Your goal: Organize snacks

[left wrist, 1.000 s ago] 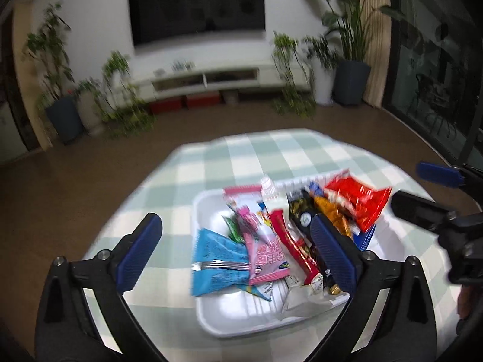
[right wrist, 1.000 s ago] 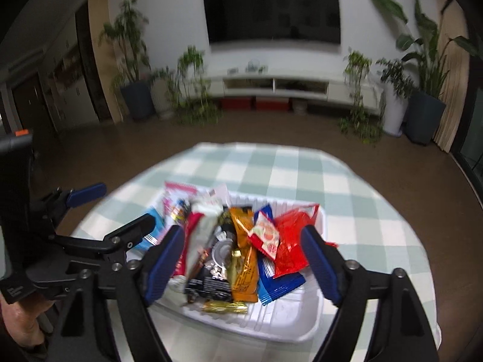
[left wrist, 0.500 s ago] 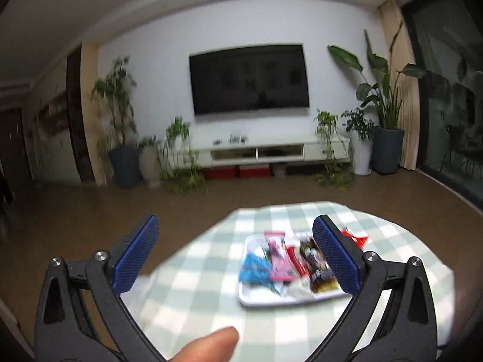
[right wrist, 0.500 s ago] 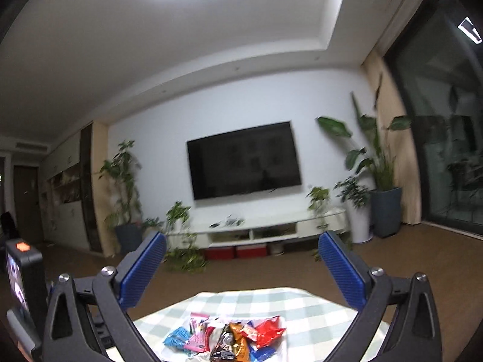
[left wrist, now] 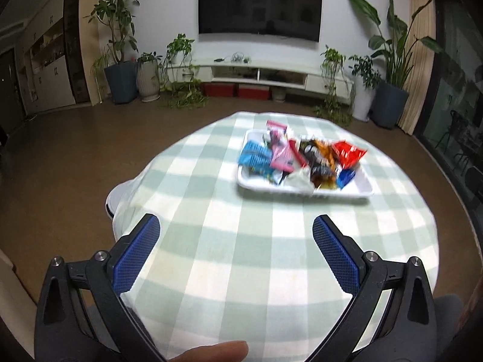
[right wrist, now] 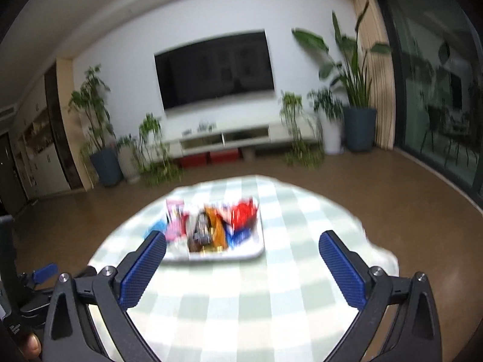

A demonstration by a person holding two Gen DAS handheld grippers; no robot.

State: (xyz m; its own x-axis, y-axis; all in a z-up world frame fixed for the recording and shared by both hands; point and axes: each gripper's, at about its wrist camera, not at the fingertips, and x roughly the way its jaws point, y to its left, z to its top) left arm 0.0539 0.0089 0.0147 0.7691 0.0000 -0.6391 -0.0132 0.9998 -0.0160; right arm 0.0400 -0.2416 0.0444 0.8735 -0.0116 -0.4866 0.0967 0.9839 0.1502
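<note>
A white tray (left wrist: 360,191) holds a row of snack packets: a blue one (left wrist: 253,157), a pink one (left wrist: 279,150), dark and orange ones (left wrist: 317,157), and a red one (left wrist: 347,154). It stands on the far part of a round table with a green checked cloth (left wrist: 241,241). My left gripper (left wrist: 235,235) is open and empty, over the near cloth, well short of the tray. My right gripper (right wrist: 241,250) is open and empty, also short of the tray (right wrist: 253,253). The left gripper shows at the lower left of the right wrist view (right wrist: 42,273).
Beyond the table lie a brown floor, a white TV bench (left wrist: 271,72) under a wall TV (left wrist: 259,12), and potted plants (left wrist: 120,60) on both sides. Glass doors (left wrist: 459,90) run along the right. A fingertip (left wrist: 211,351) shows at the bottom edge.
Both grippers drew back from right over the tray, swung up toward the room, and now look down at the table from farther off. Both stayed open and empty.
</note>
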